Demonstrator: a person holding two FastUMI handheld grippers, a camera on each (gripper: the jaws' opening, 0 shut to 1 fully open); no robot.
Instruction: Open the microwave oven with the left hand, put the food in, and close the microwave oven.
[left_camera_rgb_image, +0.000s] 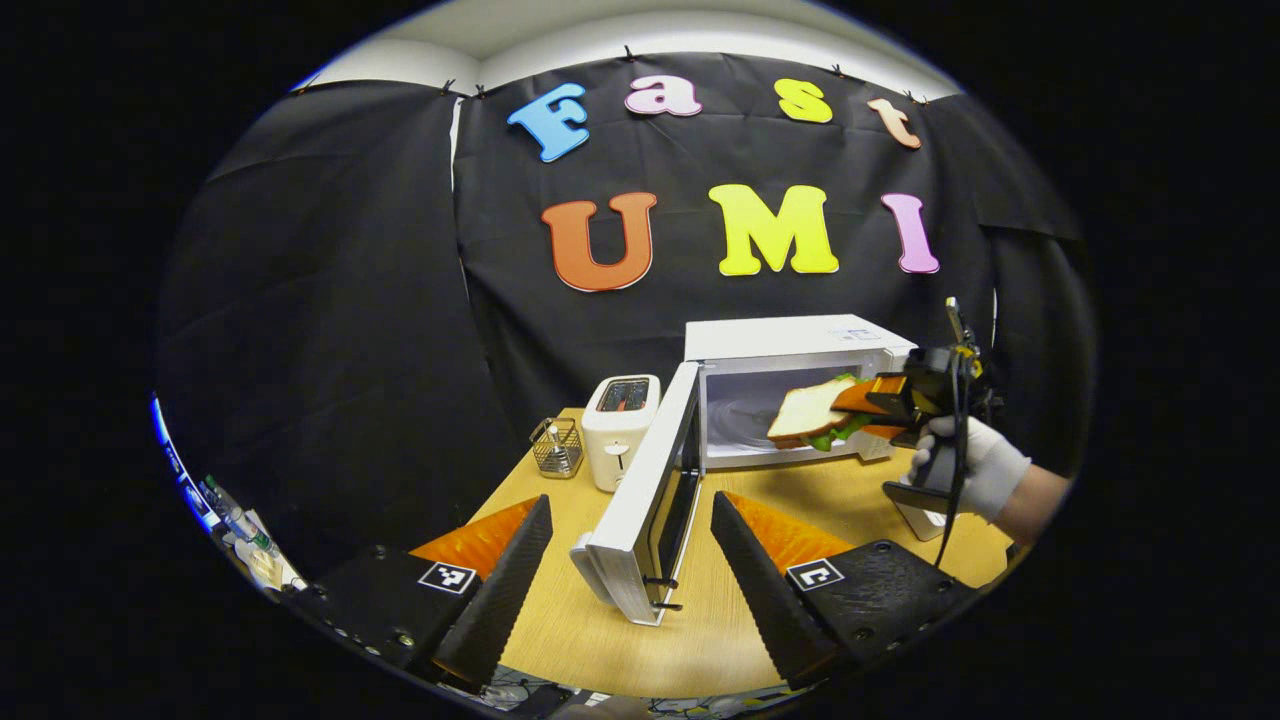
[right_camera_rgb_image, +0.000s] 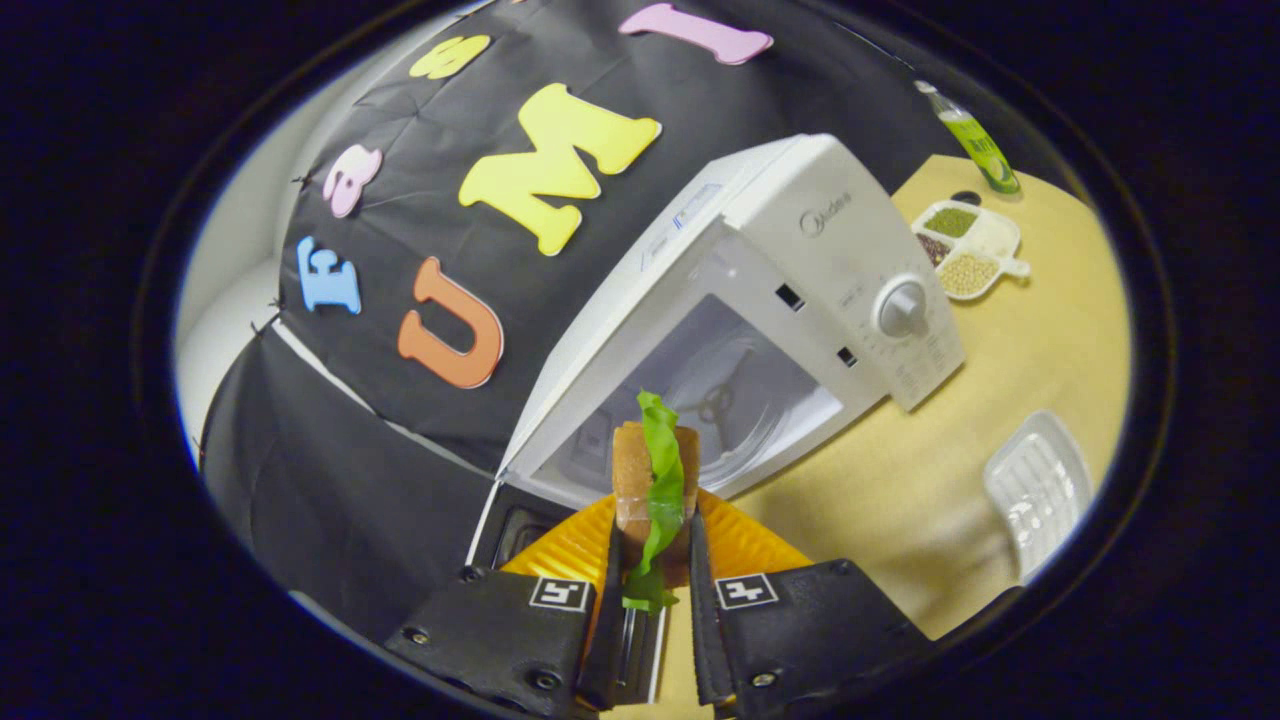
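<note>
The white microwave (left_camera_rgb_image: 795, 345) stands at the back of the wooden table with its door (left_camera_rgb_image: 650, 495) swung open toward me. My left gripper (left_camera_rgb_image: 630, 545) is open, its fingers on either side of the door's free edge without touching it. In the left gripper view a gloved hand holds my right gripper (left_camera_rgb_image: 880, 400), shut on a sandwich (left_camera_rgb_image: 810, 412) of white bread and green lettuce just in front of the oven's opening. In the right gripper view the sandwich (right_camera_rgb_image: 652, 480) stands edge-on between the fingers of the right gripper (right_camera_rgb_image: 650, 560), pointing at the cavity and its glass turntable (right_camera_rgb_image: 725, 395).
A white toaster (left_camera_rgb_image: 620, 430) and a small wire basket (left_camera_rgb_image: 558, 447) stand left of the microwave. To its right lie a divided dish of beans (right_camera_rgb_image: 962, 250), a green bottle (right_camera_rgb_image: 980, 150) and a clear plastic tray (right_camera_rgb_image: 1040, 490). The table (left_camera_rgb_image: 700, 640) is light wood.
</note>
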